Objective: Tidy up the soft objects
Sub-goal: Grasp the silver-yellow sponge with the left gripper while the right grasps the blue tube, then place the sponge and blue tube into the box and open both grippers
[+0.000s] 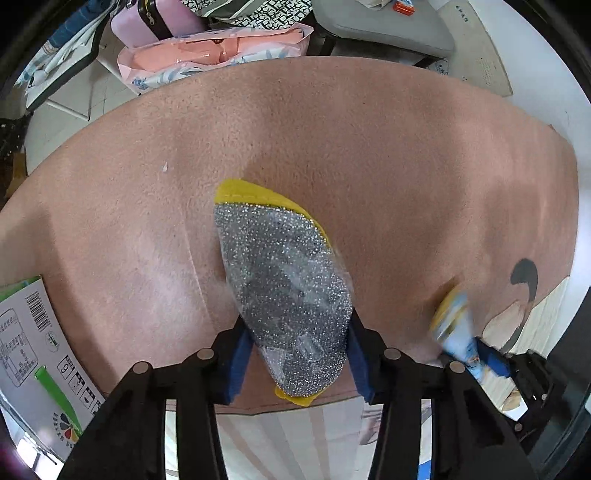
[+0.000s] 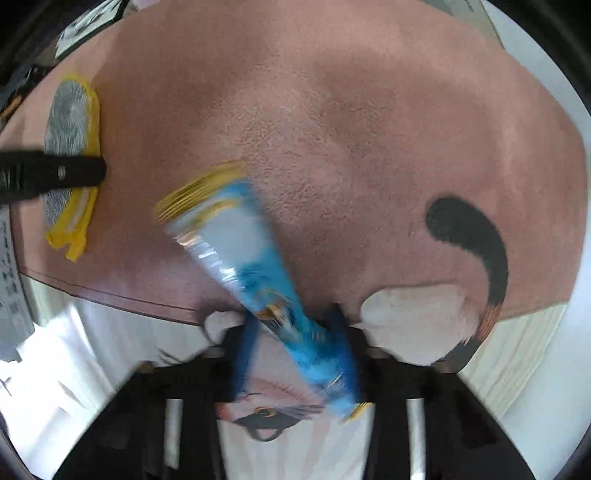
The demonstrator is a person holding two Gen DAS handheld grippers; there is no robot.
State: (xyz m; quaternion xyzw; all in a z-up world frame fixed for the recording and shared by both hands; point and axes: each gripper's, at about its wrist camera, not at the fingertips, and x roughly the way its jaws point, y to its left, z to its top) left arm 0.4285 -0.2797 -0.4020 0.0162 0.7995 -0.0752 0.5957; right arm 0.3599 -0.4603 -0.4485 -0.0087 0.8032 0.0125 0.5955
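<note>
A yellow sponge with a glittery silver scouring face, wrapped in clear film, lies on the pink cloth. My left gripper points down over it, its blue pads pressed against both sides of the sponge's near end. In the right wrist view this sponge sits far left under a black finger of the left gripper. My right gripper is shut on a blue-and-white packet with a yellow end, which is blurred and slants up to the left. The same packet shows at the lower right of the left wrist view.
The pink cloth bears a black curved mark and a white cartoon print near its front edge. A printed cardboard box stands at the left. Pink bags and a grey chair lie beyond the far edge.
</note>
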